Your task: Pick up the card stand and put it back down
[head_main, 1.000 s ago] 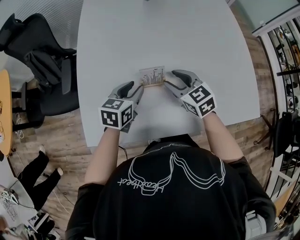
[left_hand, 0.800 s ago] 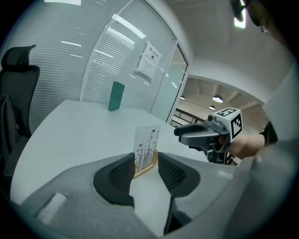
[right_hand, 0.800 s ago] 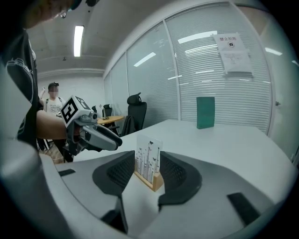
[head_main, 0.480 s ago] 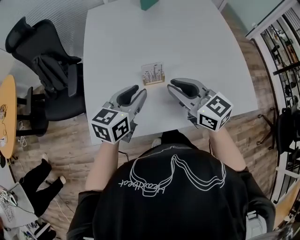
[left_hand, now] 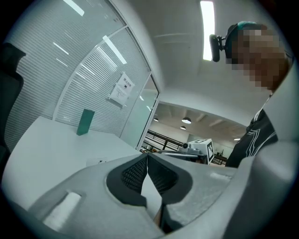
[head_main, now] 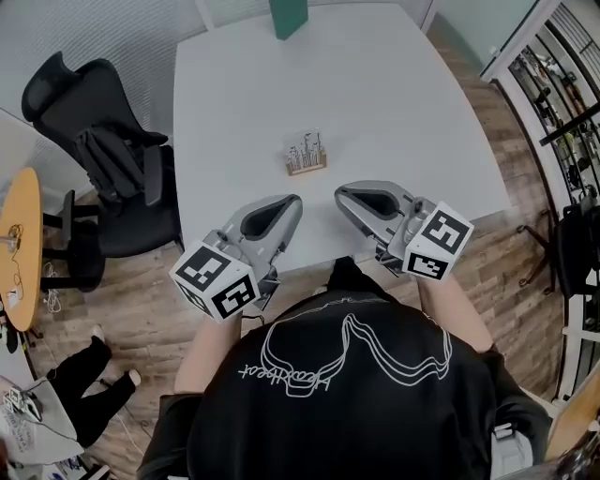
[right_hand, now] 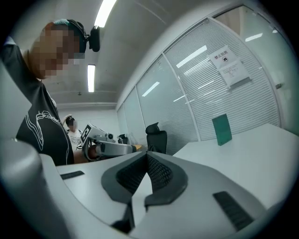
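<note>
Card stand sits alone on the table. Left gripper and right gripper just closed tight, empty, held level.

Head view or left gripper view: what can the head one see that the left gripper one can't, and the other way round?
Only the head view shows the wooden floor, the orange round table and the marker cube on the left gripper. Only the left gripper view shows the ceiling light, the paper notice on the glass wall, and that gripper's jaws up close. They have just been closing and are shut on nothing. Both show the white table and the green box near its far edge.
</note>
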Demonstrator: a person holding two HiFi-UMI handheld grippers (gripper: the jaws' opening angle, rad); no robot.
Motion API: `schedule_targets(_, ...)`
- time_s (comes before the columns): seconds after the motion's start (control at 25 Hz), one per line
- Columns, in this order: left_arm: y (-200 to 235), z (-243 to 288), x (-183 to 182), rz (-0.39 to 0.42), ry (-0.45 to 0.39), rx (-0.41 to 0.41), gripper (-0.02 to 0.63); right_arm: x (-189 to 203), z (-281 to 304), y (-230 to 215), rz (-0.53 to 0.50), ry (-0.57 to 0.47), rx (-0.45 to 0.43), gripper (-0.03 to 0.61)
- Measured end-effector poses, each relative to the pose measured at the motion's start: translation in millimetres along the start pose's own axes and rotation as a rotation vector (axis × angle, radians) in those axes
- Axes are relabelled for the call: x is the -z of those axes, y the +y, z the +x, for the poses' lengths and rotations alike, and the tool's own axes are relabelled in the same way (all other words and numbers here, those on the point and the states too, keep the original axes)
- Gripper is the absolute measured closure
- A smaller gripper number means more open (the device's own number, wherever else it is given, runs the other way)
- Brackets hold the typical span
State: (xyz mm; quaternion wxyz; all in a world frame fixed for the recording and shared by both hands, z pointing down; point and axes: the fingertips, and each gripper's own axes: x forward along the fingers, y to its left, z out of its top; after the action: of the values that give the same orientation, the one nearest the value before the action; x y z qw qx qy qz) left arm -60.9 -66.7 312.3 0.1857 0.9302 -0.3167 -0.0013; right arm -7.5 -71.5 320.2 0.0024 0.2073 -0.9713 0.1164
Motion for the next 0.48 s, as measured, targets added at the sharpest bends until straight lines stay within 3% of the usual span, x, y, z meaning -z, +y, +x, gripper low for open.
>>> schedule_targets(0.48,-23,-3,5,0.103,0.034,-0.005,0.6,-1,-6,26,-0.009,0.02,0.001,0.572)
